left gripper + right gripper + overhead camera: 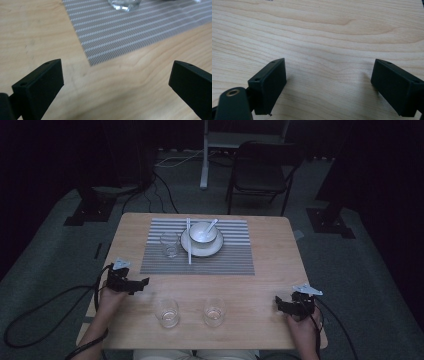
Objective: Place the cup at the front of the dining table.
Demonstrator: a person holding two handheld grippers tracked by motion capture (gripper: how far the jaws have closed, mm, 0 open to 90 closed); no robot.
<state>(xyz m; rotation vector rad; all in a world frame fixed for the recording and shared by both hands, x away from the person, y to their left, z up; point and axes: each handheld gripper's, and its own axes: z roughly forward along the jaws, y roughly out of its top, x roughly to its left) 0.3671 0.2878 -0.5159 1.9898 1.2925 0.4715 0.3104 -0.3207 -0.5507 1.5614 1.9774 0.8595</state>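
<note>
Resting low at the desk's [260, 250] left edge, the left gripper [140, 283] has its fingers [40, 85] spread wide over bare wood, the mat's [225, 260] near-left corner just ahead between them. Over by the right edge, near the front corner, the right gripper [278, 301] too is wide, nothing between its fingers [270, 82]. Two glasses [167, 312] stand by the front edge between both grippers, well apart from either. Bowl [202, 232], plate and a third glass sit on the mat.
</note>
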